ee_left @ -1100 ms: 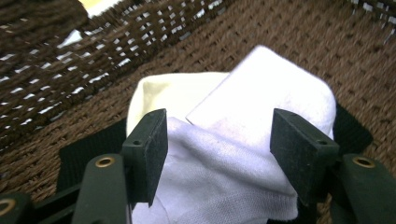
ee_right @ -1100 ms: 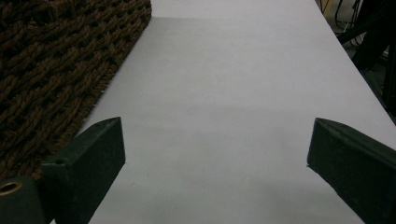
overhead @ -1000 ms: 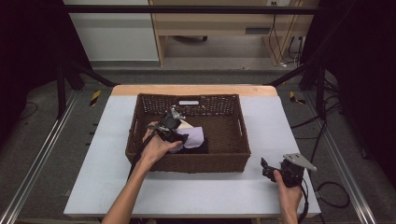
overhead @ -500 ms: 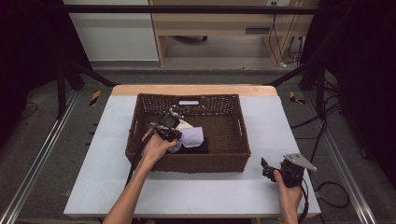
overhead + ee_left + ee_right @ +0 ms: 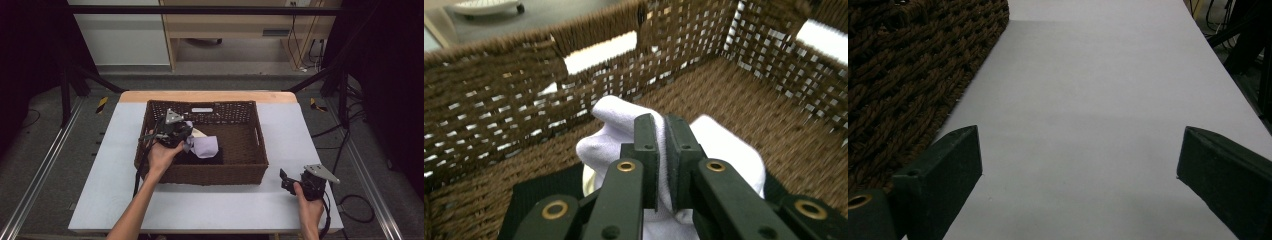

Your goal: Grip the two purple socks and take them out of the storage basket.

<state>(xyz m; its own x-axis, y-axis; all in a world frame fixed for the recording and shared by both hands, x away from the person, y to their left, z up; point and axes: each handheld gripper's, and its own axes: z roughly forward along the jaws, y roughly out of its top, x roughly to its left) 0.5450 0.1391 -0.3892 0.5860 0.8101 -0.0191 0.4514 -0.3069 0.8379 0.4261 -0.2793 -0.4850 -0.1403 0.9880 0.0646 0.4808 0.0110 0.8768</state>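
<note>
left claw (image 5: 663,165) clamped on white cloth (image 5: 624,125), just above dark item on basket (image 5: 150,165) floor | right claw (image 5: 285,179) jaws apart, idle on table (image 5: 210,207) beside basket | grasp done; lift-out and placing left, likely

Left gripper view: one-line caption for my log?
Left gripper pinching a white cloth inside the brown wicker basket.

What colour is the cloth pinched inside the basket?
White, faintly lilac cloth, clearest in the left gripper view.
</note>
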